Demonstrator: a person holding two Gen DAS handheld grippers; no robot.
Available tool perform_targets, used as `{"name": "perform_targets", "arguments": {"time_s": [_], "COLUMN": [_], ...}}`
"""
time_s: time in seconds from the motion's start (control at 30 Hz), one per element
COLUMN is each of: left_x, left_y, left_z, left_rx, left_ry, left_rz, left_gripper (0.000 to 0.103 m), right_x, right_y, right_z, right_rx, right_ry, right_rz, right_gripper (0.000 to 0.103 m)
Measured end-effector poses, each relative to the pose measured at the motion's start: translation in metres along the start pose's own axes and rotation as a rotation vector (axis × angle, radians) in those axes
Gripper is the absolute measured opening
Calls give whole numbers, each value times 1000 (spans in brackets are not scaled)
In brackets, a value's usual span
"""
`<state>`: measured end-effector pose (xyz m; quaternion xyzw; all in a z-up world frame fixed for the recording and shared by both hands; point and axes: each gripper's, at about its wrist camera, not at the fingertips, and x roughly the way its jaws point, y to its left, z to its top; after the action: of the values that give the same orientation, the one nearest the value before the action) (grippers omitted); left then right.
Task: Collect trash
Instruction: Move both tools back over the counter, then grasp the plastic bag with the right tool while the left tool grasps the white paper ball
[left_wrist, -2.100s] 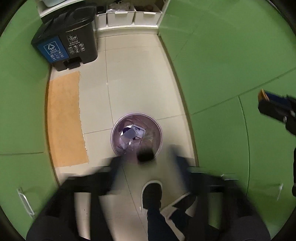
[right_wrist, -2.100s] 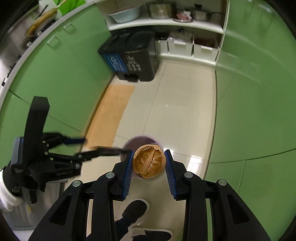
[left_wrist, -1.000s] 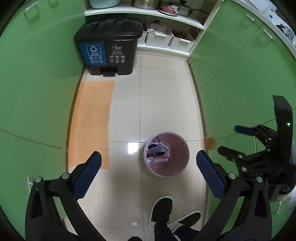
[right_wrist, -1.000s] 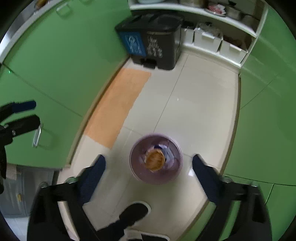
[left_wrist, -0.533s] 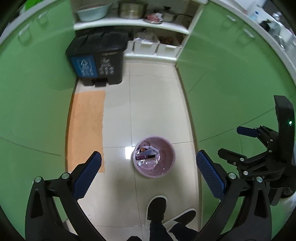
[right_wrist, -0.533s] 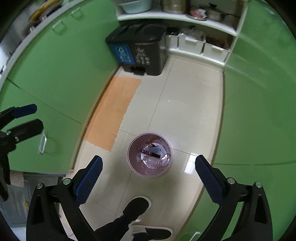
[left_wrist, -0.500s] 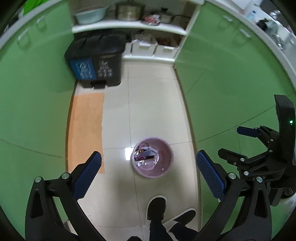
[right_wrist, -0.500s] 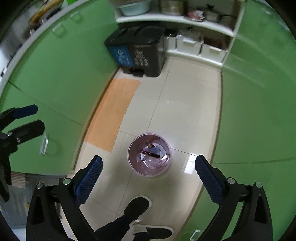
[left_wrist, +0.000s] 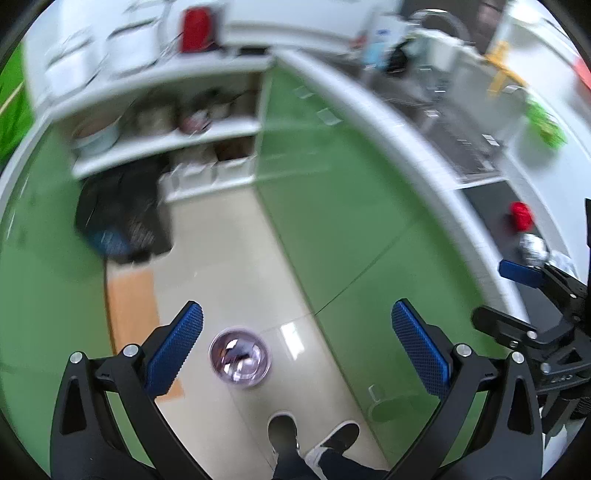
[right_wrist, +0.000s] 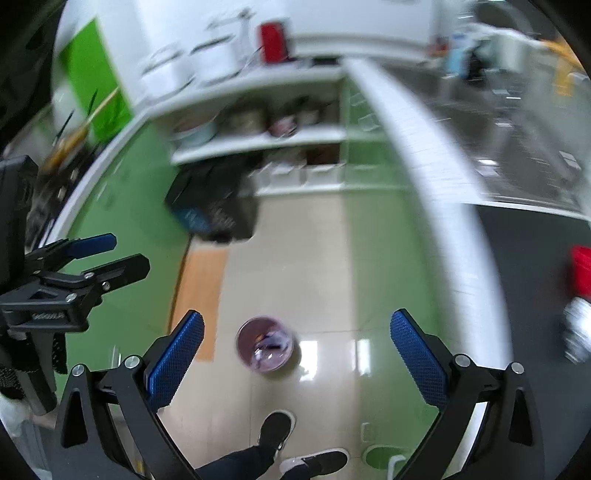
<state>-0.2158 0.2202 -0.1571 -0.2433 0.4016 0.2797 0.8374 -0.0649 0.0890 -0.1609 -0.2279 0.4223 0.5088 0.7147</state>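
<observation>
A small lilac waste bin (left_wrist: 239, 357) (right_wrist: 266, 348) with trash inside stands on the tiled floor far below both grippers. My left gripper (left_wrist: 297, 347) is open wide with nothing between its blue pads; it also shows at the left edge of the right wrist view (right_wrist: 99, 254). My right gripper (right_wrist: 297, 352) is open and empty too, and appears at the right edge of the left wrist view (left_wrist: 513, 295). On the dark countertop at the right lie a red item (left_wrist: 521, 215) (right_wrist: 581, 269) and a shiny crumpled piece (left_wrist: 532, 246) (right_wrist: 576, 332).
Green cabinets (left_wrist: 332, 206) line both sides of the narrow floor. A black pedal bin (left_wrist: 122, 218) (right_wrist: 214, 206) and an orange mat (right_wrist: 201, 295) lie further back, under white shelves with pots. The person's shoes (left_wrist: 284, 432) stand just before the lilac bin. A sink area (left_wrist: 454, 133) tops the counter.
Both grippers have risen well above the floor and tilted up, so the bin looks smaller and the countertop has come into view. The round brown item earlier held by the right gripper dropped into the bin.
</observation>
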Motion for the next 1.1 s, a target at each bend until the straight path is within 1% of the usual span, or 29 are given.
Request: {"name": "perform_targets", "arguments": {"time_s": [0.03, 0.13, 0.2, 0.23, 0.3, 0.4, 0.5, 0.63, 0.77, 0.83, 1.0, 1.1], "left_x": [-4, -20, -24, -28, -29, -26, -21, -11, -1, 7, 30, 46], "left_y": [-12, -59, -82, -101, -126, -175, -211, -269, -316, -337, -378, -399], "left_z": [6, 29, 39, 45, 51, 60, 64, 67, 67, 68, 67, 67], "left_rx": [26, 123, 171, 208, 255, 342, 393, 469, 508, 517, 526, 527], "left_ry": [-13, -57, -71, -82, -88, -85, -81, -62, -48, -32, 1, 20], "left_rz": [-8, -49, -84, -111, -144, -205, -248, -299, -334, -347, -355, -346], "left_gripper": [100, 100, 100, 100, 100, 100, 100, 100, 100, 100, 100, 100], "right_x": [-21, -66, -89, -98, -124, -154, -181, -204, -220, -225, -224, -218], "right_y": [-14, -50, -72, -82, -106, -136, -167, -212, -250, -268, -320, -348], "right_z": [-4, -18, -26, -31, -44, -65, -85, -109, -131, -136, -145, -149], "right_rx": [37, 135, 199, 224, 289, 371, 439, 512, 555, 567, 581, 592], "right_ry": [-26, -85, -122, -136, -169, -210, -234, -250, -251, -247, -212, -188], "right_rz": [-29, -106, -154, -173, -227, -298, -361, -433, -478, -490, -512, -525], "right_gripper": [97, 97, 97, 97, 97, 97, 97, 97, 97, 97, 97, 97]}}
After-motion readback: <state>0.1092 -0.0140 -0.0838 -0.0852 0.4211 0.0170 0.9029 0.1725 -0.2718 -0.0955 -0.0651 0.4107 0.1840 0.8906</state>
